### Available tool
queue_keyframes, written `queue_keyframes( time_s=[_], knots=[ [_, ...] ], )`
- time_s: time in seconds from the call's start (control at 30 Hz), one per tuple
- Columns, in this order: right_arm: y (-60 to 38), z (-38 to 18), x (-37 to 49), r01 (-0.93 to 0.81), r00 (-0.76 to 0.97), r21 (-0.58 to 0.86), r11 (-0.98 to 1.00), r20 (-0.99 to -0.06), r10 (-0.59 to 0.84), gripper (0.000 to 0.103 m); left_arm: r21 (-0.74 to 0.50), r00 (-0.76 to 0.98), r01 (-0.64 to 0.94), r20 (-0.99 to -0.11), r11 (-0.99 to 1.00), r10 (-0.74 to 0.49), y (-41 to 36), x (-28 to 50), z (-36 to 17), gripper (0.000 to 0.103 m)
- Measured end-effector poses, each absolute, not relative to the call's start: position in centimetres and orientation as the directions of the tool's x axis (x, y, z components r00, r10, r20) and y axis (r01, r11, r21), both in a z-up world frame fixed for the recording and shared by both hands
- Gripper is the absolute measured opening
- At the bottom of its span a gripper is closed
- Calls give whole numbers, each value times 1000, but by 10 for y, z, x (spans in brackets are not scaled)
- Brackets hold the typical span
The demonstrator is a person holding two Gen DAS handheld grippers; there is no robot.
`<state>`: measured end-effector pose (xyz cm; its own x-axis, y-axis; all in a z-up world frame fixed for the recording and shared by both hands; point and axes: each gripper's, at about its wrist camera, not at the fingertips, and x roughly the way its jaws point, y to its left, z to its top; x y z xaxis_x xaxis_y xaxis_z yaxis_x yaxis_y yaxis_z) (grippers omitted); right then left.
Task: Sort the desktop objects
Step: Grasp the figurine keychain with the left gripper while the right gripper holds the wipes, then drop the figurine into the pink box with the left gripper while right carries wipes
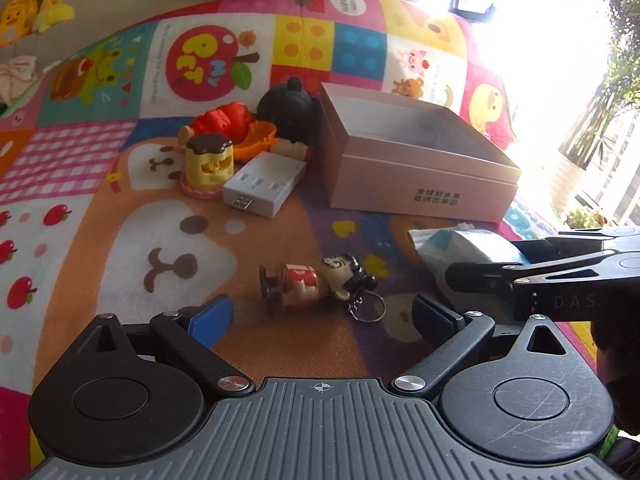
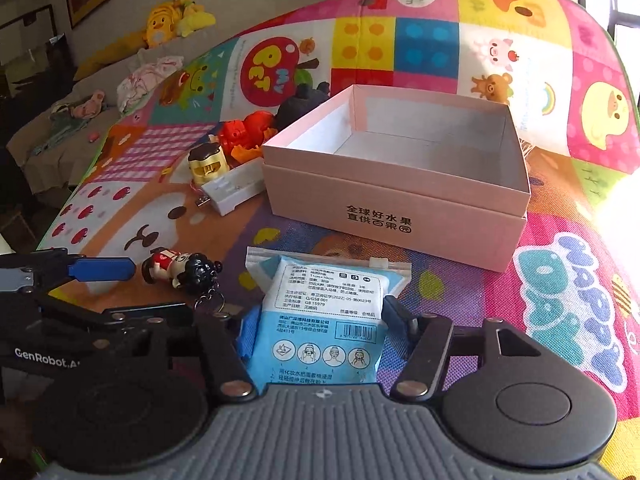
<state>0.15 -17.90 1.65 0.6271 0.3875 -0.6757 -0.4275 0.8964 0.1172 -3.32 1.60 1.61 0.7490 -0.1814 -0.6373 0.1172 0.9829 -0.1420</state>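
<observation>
The right claw (image 2: 320, 320) is clenched on a blue wipes packet (image 2: 320, 312), its blue pads pressing both sides of the pack, which lies on the colourful play mat (image 2: 560, 280) just in front of the open pink box (image 2: 400, 200). The left claw (image 1: 320, 312) is released, its pads spread wide around a small figurine keychain (image 1: 320, 280) lying on the mat. A white charger (image 1: 264, 184) and toys (image 1: 208, 164) sit left of the box.
</observation>
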Motion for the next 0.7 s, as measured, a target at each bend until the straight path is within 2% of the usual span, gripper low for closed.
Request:
queue_keyframes(
  time_s=[0.13, 0.2, 0.33, 0.4, 0.6, 0.7],
  knots=[
    [-192, 19, -5, -420, 628, 104, 902, -684, 371, 59, -85, 759, 97, -639, 992, -129, 0, -23, 19, 97],
    [-197, 19, -8, -417, 631, 92, 904, -687, 361, 59, -65, 755, 90, -646, 994, -110, -7, -18, 16, 92],
    [-205, 18, -14, -408, 646, 52, 912, -689, 329, 59, -40, 745, 54, -664, 998, -67, -9, -11, 10, 80],
    [-207, 18, -17, -408, 651, 40, 912, -687, 322, 59, -29, 753, 51, -656, 998, -58, -8, -12, 10, 71],
    [-215, 24, -21, -418, 654, 26, 908, -686, 320, 57, -12, 770, 102, -632, 995, -87, -11, -26, 18, 70],
    [-229, 54, -17, -411, 697, 30, 911, -634, 335, 56, -22, 796, 176, -585, 984, -155, -18, -29, 42, 70]
  ],
)
